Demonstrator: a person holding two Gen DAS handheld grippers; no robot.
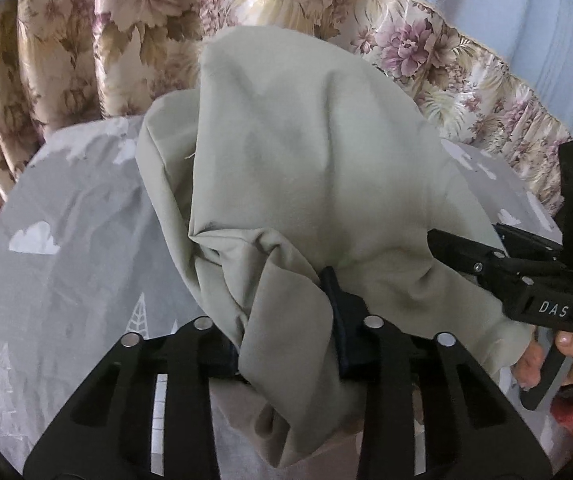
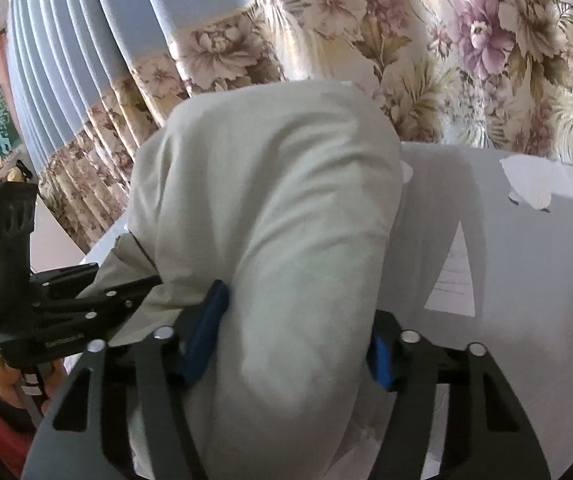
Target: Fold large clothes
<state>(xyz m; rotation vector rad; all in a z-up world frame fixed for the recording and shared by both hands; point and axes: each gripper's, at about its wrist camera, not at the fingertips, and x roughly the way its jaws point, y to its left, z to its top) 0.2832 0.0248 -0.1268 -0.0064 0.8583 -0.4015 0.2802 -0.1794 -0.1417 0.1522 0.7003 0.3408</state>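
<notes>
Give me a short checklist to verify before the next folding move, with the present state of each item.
1. Left gripper holds the pale green garment: ok, cloth bunched between its fingers.
2. Right gripper holds the same garment: ok, a thick roll fills its jaws.
3. Garment lifted off the grey bedsheet: cannot tell.
4. Cloth flat and smooth: not ok, creased and bunched.
5. The two grippers apart: ok, side by side, not touching.
6. Hem and corners aligned: cannot tell.

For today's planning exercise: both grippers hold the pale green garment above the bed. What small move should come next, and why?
Probably draw the two grippers apart. The left gripper and right gripper both pinch the pale green garment close together, so it hangs bunched over the grey sheet; spreading would flatten it for folding.
</notes>
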